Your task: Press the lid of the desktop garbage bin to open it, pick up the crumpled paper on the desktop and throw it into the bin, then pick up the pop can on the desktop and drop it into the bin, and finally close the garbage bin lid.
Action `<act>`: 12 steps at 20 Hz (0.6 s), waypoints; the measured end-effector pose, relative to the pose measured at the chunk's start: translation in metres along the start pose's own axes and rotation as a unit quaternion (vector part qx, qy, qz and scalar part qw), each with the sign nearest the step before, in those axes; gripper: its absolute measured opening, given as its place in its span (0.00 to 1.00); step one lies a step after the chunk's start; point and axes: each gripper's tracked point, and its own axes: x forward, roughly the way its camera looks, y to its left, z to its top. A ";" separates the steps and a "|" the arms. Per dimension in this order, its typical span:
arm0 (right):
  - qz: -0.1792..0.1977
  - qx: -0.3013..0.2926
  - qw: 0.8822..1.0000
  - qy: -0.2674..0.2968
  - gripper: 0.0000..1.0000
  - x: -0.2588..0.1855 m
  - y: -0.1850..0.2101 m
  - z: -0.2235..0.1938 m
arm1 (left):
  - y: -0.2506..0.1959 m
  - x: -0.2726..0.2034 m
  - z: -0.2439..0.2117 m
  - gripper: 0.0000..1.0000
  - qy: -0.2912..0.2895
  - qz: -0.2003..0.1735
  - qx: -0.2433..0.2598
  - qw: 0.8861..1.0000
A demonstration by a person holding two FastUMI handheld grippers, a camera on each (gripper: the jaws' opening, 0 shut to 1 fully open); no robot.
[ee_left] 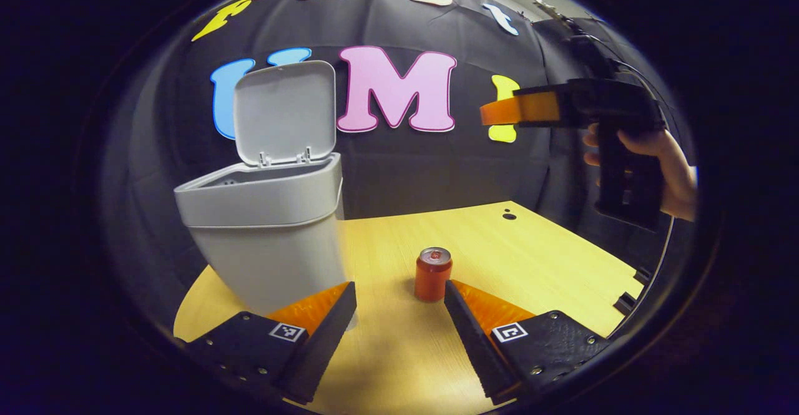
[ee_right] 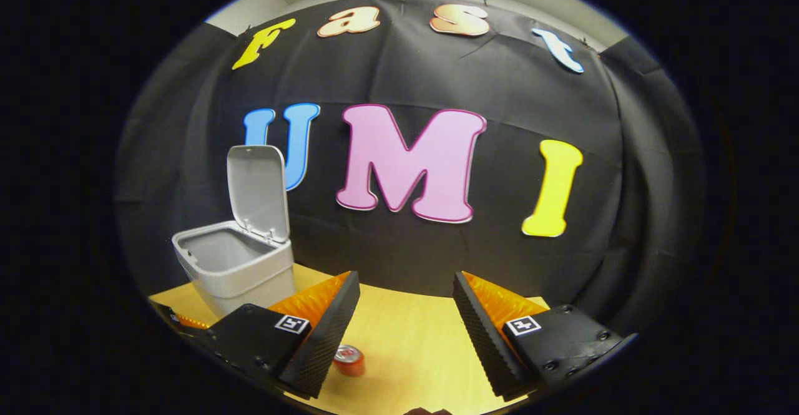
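The grey garbage bin point(ee_left: 265, 215) stands on the wooden table with its lid point(ee_left: 284, 112) flipped up. A red pop can point(ee_left: 432, 273) stands upright to the right of the bin. My left gripper point(ee_left: 399, 306) is open, low over the table, with the can just ahead near its right fingertip. In the right gripper view my right gripper point(ee_right: 406, 296) is open and empty, held high above the table. The bin point(ee_right: 234, 268) is at its left and the can point(ee_right: 348, 360) is below, beside its left finger. The right gripper point(ee_left: 499, 113) also hangs at upper right in the left gripper view, held by a hand point(ee_left: 671, 165).
The wooden table point(ee_left: 537, 259) ends at the right, with a small dark hole point(ee_left: 509, 216) near its far corner. The black cloth wall rises close behind the bin.
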 end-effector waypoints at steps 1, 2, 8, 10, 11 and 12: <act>-0.008 -0.005 1.000 0.006 0.98 -0.009 -0.009 -0.014 | -0.004 0.012 -0.005 0.93 0.003 -0.005 -0.001 1.000; -0.015 -0.003 1.000 0.016 0.98 -0.018 -0.017 -0.029 | -0.008 0.026 -0.009 0.93 0.006 -0.010 -0.001 1.000; -0.040 0.032 0.997 0.051 0.98 -0.063 -0.041 -0.106 | -0.028 0.092 -0.036 0.94 0.011 -0.019 0.021 1.000; -0.039 0.027 0.997 0.059 0.98 -0.073 -0.043 -0.125 | -0.033 0.111 -0.044 0.94 0.012 -0.017 0.029 0.999; -0.037 0.027 0.997 0.065 0.98 -0.077 -0.043 -0.136 | -0.038 0.121 -0.047 0.93 0.010 -0.021 0.026 0.999; -0.035 0.031 0.996 0.069 0.98 -0.081 -0.043 -0.147 | -0.043 0.129 -0.049 0.93 0.010 -0.026 0.019 0.999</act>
